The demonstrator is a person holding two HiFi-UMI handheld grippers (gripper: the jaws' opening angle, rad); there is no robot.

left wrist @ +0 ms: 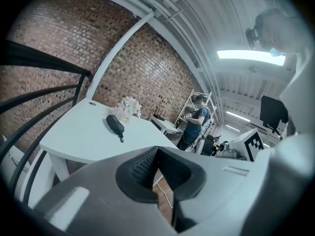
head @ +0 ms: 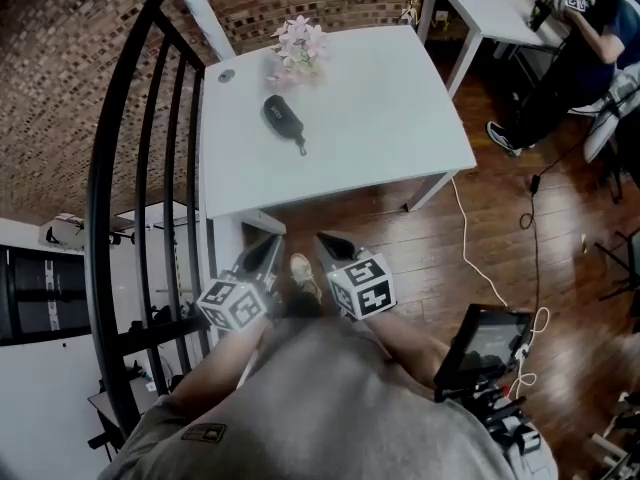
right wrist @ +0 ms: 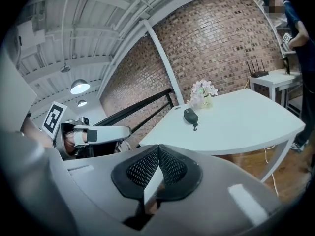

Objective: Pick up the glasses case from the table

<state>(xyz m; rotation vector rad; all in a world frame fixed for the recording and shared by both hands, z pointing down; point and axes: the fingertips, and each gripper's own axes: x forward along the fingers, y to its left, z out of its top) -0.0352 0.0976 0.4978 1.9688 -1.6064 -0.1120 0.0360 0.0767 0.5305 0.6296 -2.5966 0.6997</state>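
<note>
The black glasses case (head: 283, 116) is seen lying untouched on the white table (head: 400, 138), in its far-left quarter, near the pink flowers (head: 300, 46) at the far edge and clear of every edge. Both claws are held short of the near edge, over bare wooden floor (head: 400, 258): the left gripper (head: 268, 248) and the right gripper (head: 328, 243) are each pinched closed on nothing. The table's left edge is hemmed by a black railing (head: 150, 168); a white cable (head: 468, 243) is trailed past the near-right corner.
</note>
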